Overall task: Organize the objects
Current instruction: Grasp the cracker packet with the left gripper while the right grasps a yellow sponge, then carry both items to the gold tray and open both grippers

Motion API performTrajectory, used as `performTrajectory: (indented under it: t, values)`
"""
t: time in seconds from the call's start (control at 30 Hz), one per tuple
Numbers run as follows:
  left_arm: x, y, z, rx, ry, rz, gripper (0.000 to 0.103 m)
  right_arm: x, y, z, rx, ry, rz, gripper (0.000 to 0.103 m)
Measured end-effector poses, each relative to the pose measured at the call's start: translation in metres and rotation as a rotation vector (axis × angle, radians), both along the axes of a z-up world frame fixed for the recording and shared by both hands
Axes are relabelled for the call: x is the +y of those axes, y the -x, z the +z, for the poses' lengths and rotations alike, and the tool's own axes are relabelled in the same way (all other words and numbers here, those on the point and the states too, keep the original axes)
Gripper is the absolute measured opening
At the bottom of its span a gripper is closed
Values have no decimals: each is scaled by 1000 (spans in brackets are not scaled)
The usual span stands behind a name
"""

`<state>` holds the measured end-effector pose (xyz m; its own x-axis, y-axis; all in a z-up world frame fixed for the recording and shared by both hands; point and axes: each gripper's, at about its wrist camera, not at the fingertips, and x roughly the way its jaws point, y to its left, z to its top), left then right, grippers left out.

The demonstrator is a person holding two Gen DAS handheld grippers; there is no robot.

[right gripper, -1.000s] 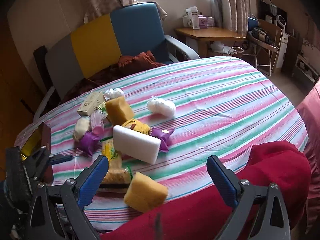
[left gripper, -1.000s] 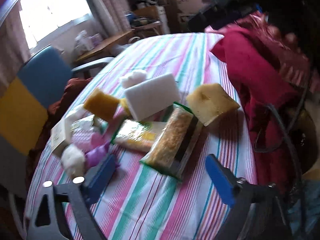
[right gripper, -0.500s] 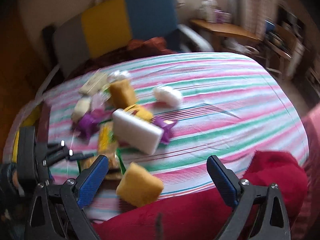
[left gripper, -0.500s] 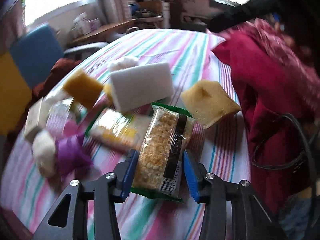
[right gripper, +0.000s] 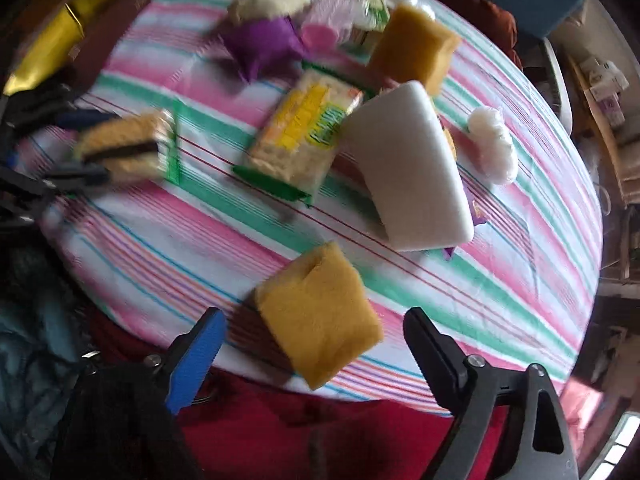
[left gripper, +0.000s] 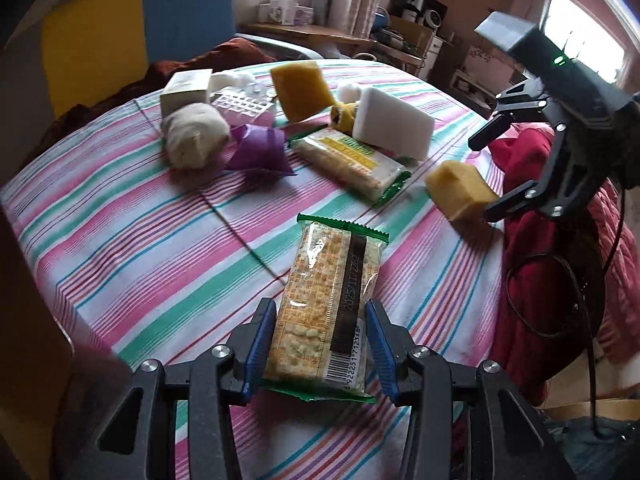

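Over the striped desk (left gripper: 132, 248), left claw (left gripper: 318, 344) clamps a cracker packet (left gripper: 328, 312) by its near end, jaws easing apart; farther right, right claw (right gripper: 312, 344), wide and closing, straddles a yellow sponge (right gripper: 320, 312) at the desk edge without pressing it.

Glossy plastic wraps the cracker packet (left gripper: 326, 300); the yellow sponge (right gripper: 318, 314) looks porous, the tablecloth (left gripper: 140, 240) matt cloth.
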<state>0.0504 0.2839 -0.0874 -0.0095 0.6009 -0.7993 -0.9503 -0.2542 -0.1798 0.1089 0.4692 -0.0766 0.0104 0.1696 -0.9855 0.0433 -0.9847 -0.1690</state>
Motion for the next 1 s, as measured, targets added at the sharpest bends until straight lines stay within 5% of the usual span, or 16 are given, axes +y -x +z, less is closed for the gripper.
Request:
performTrajectory:
  t: [0.27, 0.57, 0.8, 1.0]
  values:
    - [4, -1, -4, 27, 3, -3, 49, -7, 2, -17, -26, -7, -4, 60]
    - [-14, 7, 13, 31, -49, 89, 42, -26, -4, 38, 238, 80, -55, 58]
    - [-78, 48, 66, 26, -200, 332, 42, -68, 50, 82, 441, 228, -20, 58]
    - [-152, 101, 83, 94, -204, 625, 43, -145, 110, 88, 531, 388, 38, 58]
